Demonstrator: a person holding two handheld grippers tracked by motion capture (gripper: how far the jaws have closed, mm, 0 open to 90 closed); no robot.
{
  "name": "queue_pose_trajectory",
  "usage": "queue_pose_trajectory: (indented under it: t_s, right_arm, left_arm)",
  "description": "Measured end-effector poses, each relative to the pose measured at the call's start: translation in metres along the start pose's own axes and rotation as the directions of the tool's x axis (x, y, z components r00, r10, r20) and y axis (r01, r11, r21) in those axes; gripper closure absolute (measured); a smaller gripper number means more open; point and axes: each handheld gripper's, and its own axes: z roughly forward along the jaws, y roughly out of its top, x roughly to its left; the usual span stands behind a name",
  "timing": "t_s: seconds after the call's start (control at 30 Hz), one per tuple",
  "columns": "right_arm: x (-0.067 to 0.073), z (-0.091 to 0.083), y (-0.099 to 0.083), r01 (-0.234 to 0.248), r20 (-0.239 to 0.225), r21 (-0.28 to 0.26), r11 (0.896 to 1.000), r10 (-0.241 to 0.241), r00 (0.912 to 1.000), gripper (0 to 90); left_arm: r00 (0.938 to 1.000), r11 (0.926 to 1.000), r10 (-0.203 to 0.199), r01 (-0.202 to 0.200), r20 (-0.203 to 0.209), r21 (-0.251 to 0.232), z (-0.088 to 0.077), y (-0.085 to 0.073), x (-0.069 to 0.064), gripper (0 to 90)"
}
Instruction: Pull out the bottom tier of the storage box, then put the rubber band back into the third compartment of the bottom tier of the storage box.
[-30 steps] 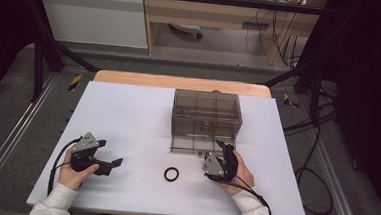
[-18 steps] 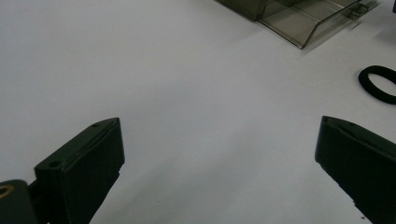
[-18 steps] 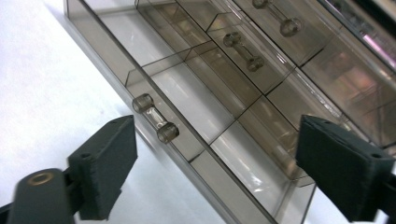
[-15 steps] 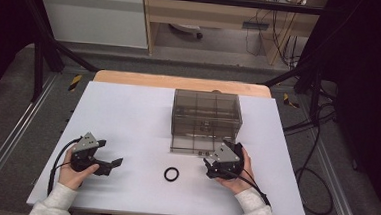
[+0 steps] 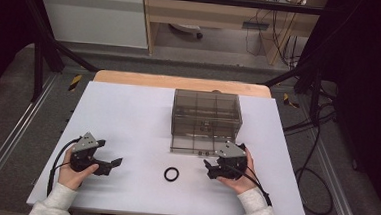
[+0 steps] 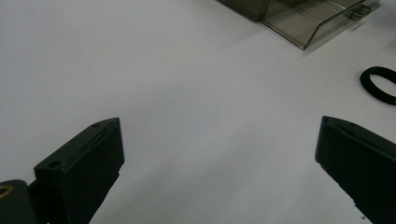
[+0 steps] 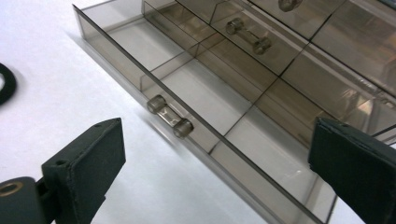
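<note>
The left gripper (image 5: 111, 164) rests low on the white desk (image 5: 128, 113), its fingers (image 6: 84, 163) released and spread wide with only bare desk between them. It plays no part in the work yet.

To the right of those fingers, and well apart from them, lies a black ring (image 5: 171, 174) flat on the desk, about midway between the two grippers. No finger touches it. In the left gripper view the ring (image 6: 379, 83) sits ahead and off to the right of the fingers.

Further right stands the clear smoky drawer box (image 5: 206, 116). Its bottom drawer (image 7: 196, 112) is pulled out toward the person and is open, its divided compartments looking empty, with the small clear handle (image 7: 170, 116) on its front wall.

The right gripper (image 5: 210, 168) hovers just in front of that drawer. Its fingers (image 7: 88, 158) have just been opening and now stand released, wide apart, with nothing pressed between them; the handle lies ahead of the gap between the fingers, not in it.

Judging from this, the drawer-opening step looks finished and the handle let go. What seems to be left is picking up the ring, which lies to the left of the right fingers, putting it into one of the drawer's compartments, and probably pushing the drawer shut.
</note>
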Motion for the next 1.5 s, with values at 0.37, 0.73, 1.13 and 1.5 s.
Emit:
queue_pose_trajectory:
  t_s: [0.37, 0.73, 1.13, 1.5]
  right_arm:
    - [0.006, -0.002, 0.005, -0.049, -0.048, 0.002, 0.999, 0.049, 0.9976, 3.2]
    - [0.015, -0.005, 0.014, -0.079, -0.082, 0.002, 0.997, 0.079, 0.9935, 2.8]
    - [0.027, -0.002, 0.023, -0.112, -0.142, 0.007, 0.994, 0.112, 0.9836, 3.8]
    - [0.039, -0.002, 0.031, -0.140, -0.211, -0.005, 0.990, 0.135, 0.9680, 4.8]
  left_arm:
    - [1.0000, 1.0000, 0.005, -0.005, 0.005, 0.006, 0.000, -0.001, 0.000, 0.8]
    - [0.9999, 1.0000, 0.003, -0.003, 0.009, 0.006, 0.001, -0.001, -0.001, 0.8]
    - [0.9999, 1.0000, 0.004, -0.005, 0.014, 0.008, 0.002, -0.001, -0.001, 0.8]
    - [0.9999, 1.0000, 0.001, -0.001, 0.012, 0.007, 0.002, -0.001, 0.000, 0.8]
